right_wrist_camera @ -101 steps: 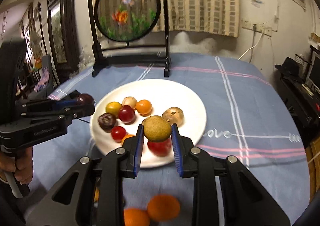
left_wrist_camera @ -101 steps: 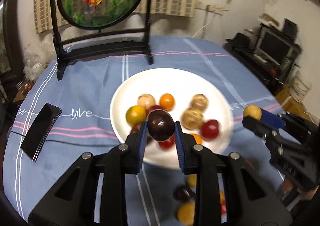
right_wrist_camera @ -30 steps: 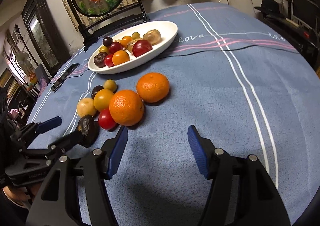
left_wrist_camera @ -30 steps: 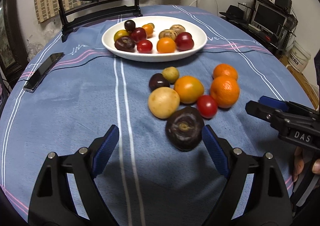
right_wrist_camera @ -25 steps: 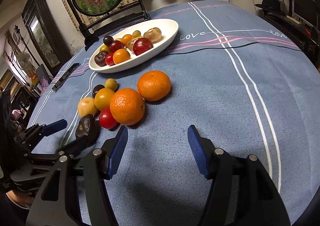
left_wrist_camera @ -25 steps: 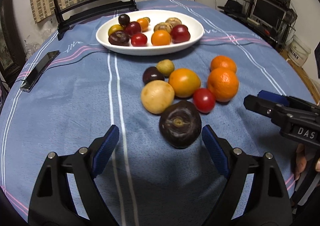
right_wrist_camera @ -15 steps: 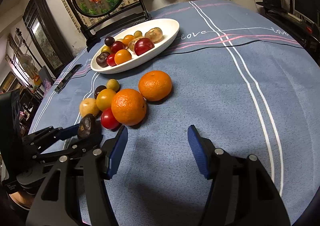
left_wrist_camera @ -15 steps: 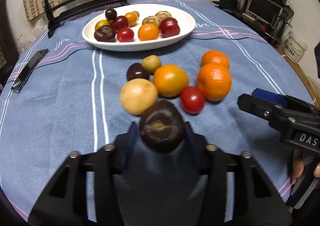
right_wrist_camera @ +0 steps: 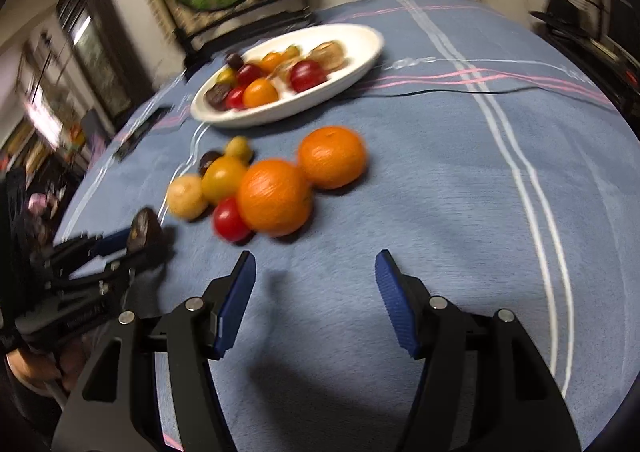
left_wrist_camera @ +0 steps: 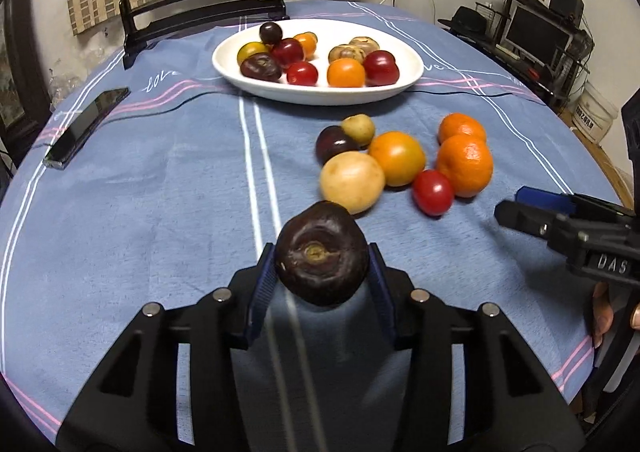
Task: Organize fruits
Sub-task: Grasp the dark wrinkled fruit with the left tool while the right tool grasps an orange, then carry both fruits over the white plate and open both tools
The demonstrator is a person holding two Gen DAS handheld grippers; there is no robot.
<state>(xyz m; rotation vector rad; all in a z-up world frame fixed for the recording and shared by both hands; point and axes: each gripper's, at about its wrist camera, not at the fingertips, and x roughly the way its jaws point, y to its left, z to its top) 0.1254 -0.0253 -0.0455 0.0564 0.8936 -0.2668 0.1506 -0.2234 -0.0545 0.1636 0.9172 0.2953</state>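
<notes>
Blue tablecloth (left_wrist_camera: 160, 191): dark purple fruit (left_wrist_camera: 322, 258), firm-skinned, light (likely bruisable), clamped across its middle between left gripper (left_wrist_camera: 322, 280) pads; right gripper (right_wrist_camera: 316, 300) half-open, empty.

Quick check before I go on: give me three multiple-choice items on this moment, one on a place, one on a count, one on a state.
1. Where is the phone?
A. On the cloth, left of the white plate
B. On the plate
C. Among the loose fruit

2. How many large oranges lie on the cloth?
A. One
B. Two
C. Four

3. The left tongs are:
A. Open and empty
B. Shut on the dark purple fruit
C. Shut on a tomato

Key: 1 A, it lies by the left edge; 2 B, two sit side by side; 3 B, both pads press the fruit.
</notes>
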